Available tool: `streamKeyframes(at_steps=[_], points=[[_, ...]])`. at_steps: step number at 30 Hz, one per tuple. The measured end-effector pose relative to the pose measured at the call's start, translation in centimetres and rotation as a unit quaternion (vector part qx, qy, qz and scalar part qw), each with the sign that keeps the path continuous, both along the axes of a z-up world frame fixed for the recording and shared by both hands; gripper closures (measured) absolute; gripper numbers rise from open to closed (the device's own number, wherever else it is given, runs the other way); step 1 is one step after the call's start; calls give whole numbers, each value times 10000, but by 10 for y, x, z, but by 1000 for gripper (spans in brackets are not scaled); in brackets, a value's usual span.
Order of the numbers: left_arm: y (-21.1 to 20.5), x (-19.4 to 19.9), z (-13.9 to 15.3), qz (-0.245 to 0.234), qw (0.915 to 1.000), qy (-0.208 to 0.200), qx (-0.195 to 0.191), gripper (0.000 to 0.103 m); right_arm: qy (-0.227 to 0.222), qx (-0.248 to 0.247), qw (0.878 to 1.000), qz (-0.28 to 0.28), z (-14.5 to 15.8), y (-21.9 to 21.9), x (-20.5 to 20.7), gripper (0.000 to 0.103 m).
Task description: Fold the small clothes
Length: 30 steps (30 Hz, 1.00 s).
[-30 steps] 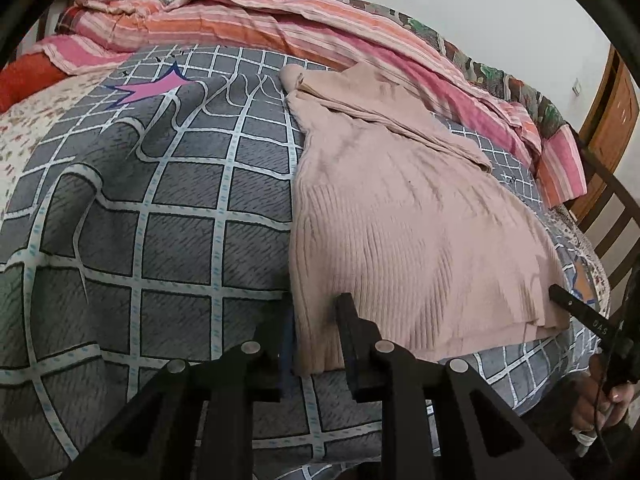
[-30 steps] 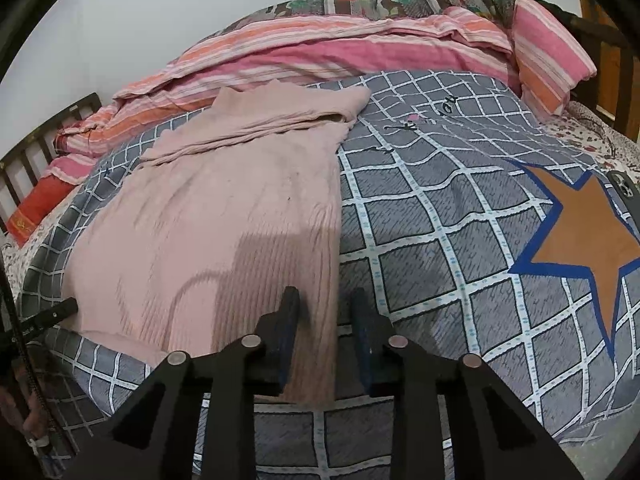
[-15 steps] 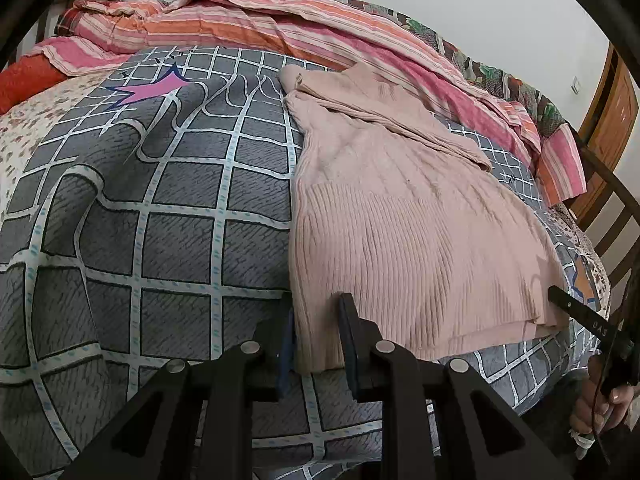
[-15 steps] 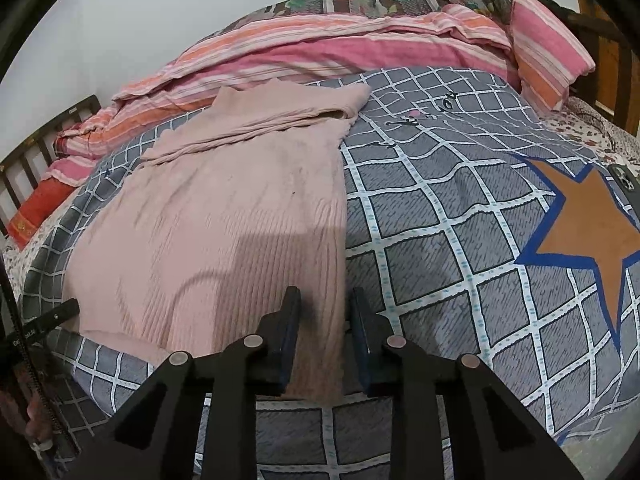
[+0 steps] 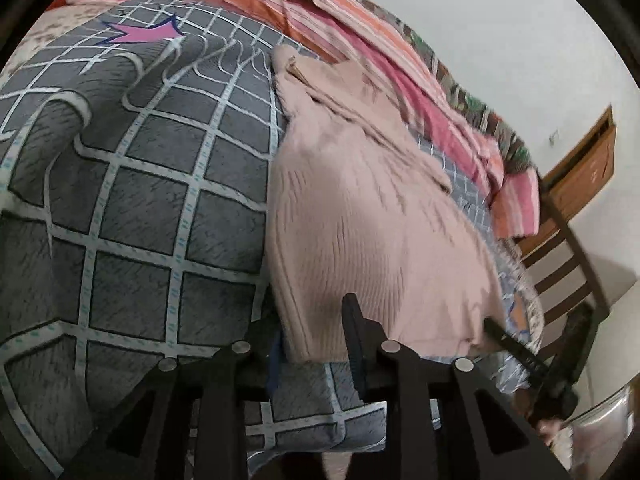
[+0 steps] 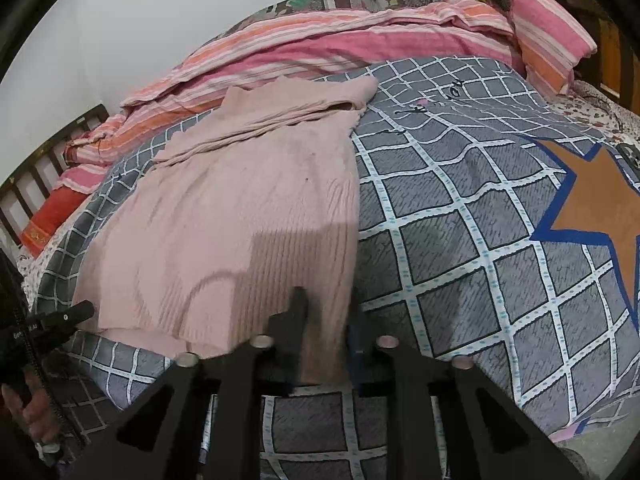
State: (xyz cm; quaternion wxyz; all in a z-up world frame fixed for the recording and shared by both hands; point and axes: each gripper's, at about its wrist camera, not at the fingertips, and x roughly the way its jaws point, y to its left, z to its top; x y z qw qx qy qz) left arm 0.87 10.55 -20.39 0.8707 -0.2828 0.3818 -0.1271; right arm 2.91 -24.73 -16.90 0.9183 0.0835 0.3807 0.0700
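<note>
The pink ribbed sweater (image 6: pixel 248 216) lies flat on the grey checked bedspread (image 6: pixel 460 240) of the bed, neck end far toward the striped pink quilt (image 6: pixel 340 44), sleeves folded across the far part, hem at the near edge. What has just changed is at that hem: the right gripper (image 6: pixel 326 332) has just been closing, and its jaws now stand close together with the hem's right near corner between them, the knit bunching up slightly there, so it reads as clamped on the sweater. The left gripper (image 5: pixel 316 340) has also been closing a little, and its view has rolled compared with half a second ago, so the bed now sits tilted in it; the hem's left near corner lies between its fingers, and the cloth there looks lifted off the bedspread, though this frame is blurred and I cannot be sure how firmly the pads press. From each view the other gripper shows at the frame's edge, held at the opposite hem corner, with part of the person's hand (image 6: pixel 28 408) on its handle. For the task, this means both near corners of the hem now appear secured, which is the hold needed to carry the near end up and over toward the neck for a crosswise fold. The fold itself is not yet made: the body of the sweater lies spread out. The likely risk is the looser left corner slipping as the hem rises.
</note>
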Motion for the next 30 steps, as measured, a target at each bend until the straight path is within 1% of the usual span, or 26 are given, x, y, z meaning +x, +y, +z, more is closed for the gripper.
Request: streamKeyframes(at_steps=[1,2,5,8,10,14,19,23,26,29,30], points=[[1,0,1,35,10000,-31,-38,89,4,23,10000,31,0,0,0,95],[3,0,2,56,9999,-66,-85,95,1,27,10000,39,0,0,-1,97],[9,-4,8,117,9993,-210,-286,96,-34,103,9999,91,3,0,-3,98],[16,-7,17,170,9983,-287,-479,97,-75,368,9992,108,7,-6,-7,98],[19,-8,19,206,9974,-267,-644,97,-161,524,9985,81,12,-11,-9,98],[17,-7,28,279,9976,-246,-589,97,-230,949,9950,192,21,-18,-13,98],[15,-4,50,300,9972,-427,-532,97,-265,1282,9914,83,31,-26,-11,98],[15,3,70,376,9962,-586,-520,97,-399,1417,9891,51,45,-25,-7,98],[18,11,82,450,9958,-606,-524,97,-525,1390,9889,71,58,-22,-3,98],[24,21,91,508,9946,-608,-667,97,-636,1561,9857,79,68,-24,2,98],[25,23,94,520,9945,-626,-661,97,-688,1671,9835,73,72,-27,5,98]])
